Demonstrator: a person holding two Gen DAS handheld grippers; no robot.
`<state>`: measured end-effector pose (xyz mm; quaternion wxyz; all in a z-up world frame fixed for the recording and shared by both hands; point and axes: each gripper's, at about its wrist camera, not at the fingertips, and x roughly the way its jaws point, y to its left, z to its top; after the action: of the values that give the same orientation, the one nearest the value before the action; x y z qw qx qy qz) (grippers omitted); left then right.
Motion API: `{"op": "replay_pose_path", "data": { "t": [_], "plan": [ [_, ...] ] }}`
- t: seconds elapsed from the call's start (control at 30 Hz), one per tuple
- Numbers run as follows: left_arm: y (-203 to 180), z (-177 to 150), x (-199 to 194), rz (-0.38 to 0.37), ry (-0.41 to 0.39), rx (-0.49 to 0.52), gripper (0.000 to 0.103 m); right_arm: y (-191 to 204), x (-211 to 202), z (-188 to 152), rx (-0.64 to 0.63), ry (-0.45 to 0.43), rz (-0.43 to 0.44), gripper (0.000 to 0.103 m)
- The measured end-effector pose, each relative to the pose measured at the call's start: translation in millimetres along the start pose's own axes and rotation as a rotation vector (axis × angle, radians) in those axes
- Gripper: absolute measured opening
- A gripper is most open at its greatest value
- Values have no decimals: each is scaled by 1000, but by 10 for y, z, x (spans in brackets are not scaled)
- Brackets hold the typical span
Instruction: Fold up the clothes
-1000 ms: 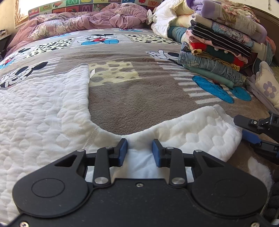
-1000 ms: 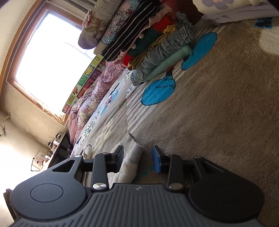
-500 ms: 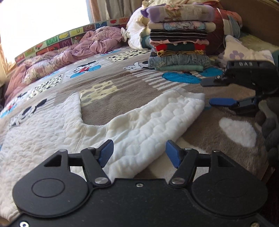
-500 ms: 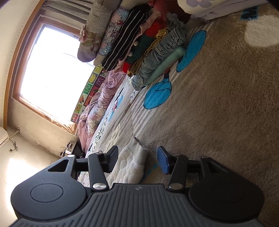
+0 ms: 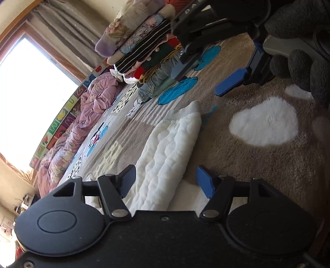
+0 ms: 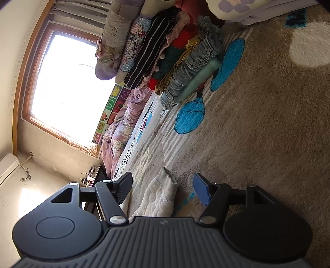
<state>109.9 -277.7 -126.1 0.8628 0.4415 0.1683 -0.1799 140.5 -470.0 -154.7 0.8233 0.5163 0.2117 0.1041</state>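
A white quilted garment [image 5: 169,152] lies on the patterned bed blanket [image 5: 257,160], one sleeve or leg stretched toward the stack. My left gripper [image 5: 166,181] is open and rolled sideways, its blue pads straddling the white fabric without touching it. In the right wrist view the cuffed end of the white garment [image 6: 163,195] lies between the fingers of my right gripper [image 6: 163,188], which is open. The right gripper [image 5: 208,55] also shows at the top right of the left wrist view, held in a dark gloved hand [image 5: 299,64].
A tall stack of folded clothes [image 6: 165,55] stands on the blanket beyond the garment. A crumpled pink quilt [image 5: 90,107] lies along the window side. A floral pillow [image 6: 243,8] sits at the right. A dark side table [image 6: 92,177] stands by the wall.
Both grippers opened wider and let the white fabric go. The left gripper rolled sideways and pulled back along the sleeve; the right gripper tilted slightly.
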Motion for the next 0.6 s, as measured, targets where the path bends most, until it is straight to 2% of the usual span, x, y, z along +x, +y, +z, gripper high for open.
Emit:
{"op": "replay_pose_path", "data": {
  "t": [0.17, 0.27, 0.33, 0.4, 0.47, 0.6],
  "plan": [
    [-131, 150, 158, 16, -3, 95, 58, -52, -41, 59, 2, 4, 18, 68],
    [-202, 238, 264, 12, 12, 128, 44, -115, -80, 107, 16, -7, 33, 68],
    [-213, 276, 342, 1, 29, 129, 28, -162, -111, 133, 35, -23, 50, 68],
    [-139, 295, 391, -37, 47, 60, 20, -206, -133, 142, 60, -37, 70, 68],
    [24, 286, 412, -77, 63, -57, 10, -222, -151, 140, 73, -48, 84, 68],
    [441, 244, 322, -115, 40, -287, 8, -162, -178, 108, 46, -69, 94, 74]
  ]
}}
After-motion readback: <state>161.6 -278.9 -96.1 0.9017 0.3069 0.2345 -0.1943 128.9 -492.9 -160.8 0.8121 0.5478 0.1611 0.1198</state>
